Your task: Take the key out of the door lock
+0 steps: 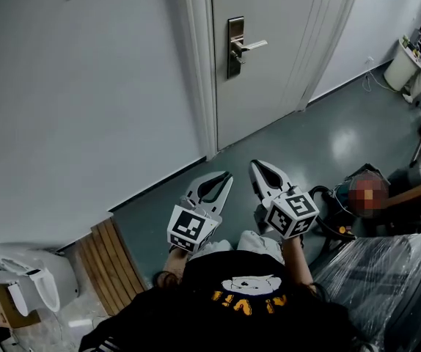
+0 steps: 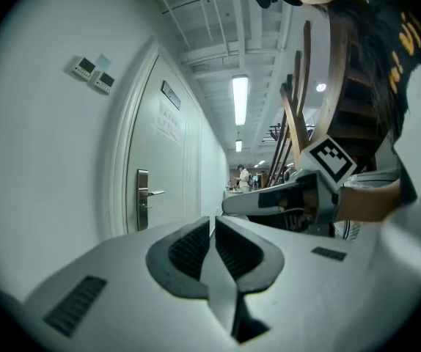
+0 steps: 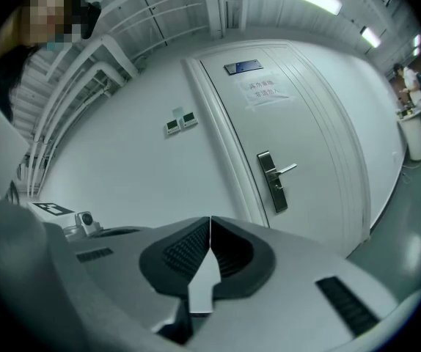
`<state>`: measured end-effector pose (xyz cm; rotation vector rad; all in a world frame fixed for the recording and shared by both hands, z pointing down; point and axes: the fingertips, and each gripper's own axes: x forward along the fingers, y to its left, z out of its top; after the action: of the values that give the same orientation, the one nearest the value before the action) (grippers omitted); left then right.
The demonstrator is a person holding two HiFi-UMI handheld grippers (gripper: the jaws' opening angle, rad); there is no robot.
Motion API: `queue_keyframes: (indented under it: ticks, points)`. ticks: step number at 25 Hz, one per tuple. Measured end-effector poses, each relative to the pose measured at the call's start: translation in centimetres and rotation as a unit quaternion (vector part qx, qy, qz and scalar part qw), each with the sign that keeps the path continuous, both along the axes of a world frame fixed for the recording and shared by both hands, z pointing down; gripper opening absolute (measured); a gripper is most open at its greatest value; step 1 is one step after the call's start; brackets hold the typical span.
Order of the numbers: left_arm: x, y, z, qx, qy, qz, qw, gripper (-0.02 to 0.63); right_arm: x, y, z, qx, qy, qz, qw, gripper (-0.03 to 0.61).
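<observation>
Door lock (image 1: 235, 47) near door (image 1: 284, 72) edge, well ahead

Grey two-jaw L gripper (image 2: 212, 219), jaws together, empty; white door (image 2: 168, 176) w/ silver lever-handle lock plate (image 2: 142, 199) ahead-left

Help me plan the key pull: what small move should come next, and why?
Probably carry the right gripper forward toward the lock plate: both it and the left gripper are shut, empty and held well short of the door, and no key can be made out from here.
</observation>
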<state>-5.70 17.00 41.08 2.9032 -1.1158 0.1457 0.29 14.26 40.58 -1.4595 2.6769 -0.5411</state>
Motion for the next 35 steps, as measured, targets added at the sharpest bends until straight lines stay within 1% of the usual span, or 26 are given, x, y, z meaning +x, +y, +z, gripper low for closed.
queue_keyframes:
  ticks: [7,11,15,18,22,25,35]
  points:
    - [0.2,-1.2,0.4,-0.006,0.008,-0.002,0.9999,0.029,0.3,-1.4,-0.1,-0.006,-0.014,0.0,1.0,0.006]
    - [0.7,-2.4,1.0,-0.016,0.002,-0.001,0.9999,0.029,0.2,-2.9,0.8,-0.017,-0.019,-0.009,1.0,0.006]
    - [1.2,-4.6,1.8,-0.02,-0.004,-0.004,0.9998,0.029,0.4,-5.5,1.7,-0.026,-0.03,-0.019,0.999,0.006]
    - [1.7,-7.1,2.0,-0.028,-0.008,-0.006,0.9996,0.028,0.8,-8.0,2.1,-0.03,-0.041,-0.023,0.998,0.006]
    - [2.6,-11.7,2.1,-0.028,-0.007,-0.019,0.9994,0.028,1.8,-11.7,2.5,-0.035,-0.036,-0.032,0.998,0.006]
    - [3.9,-14.8,1.9,-0.03,-0.002,-0.024,0.9993,0.028,3.1,-14.7,2.5,-0.039,-0.036,-0.036,0.998,0.006]
    - [7.7,-22.6,1.7,-0.028,-0.013,-0.039,0.9987,0.028,6.4,-23.1,2.7,-0.039,-0.047,-0.059,0.996,0.006]
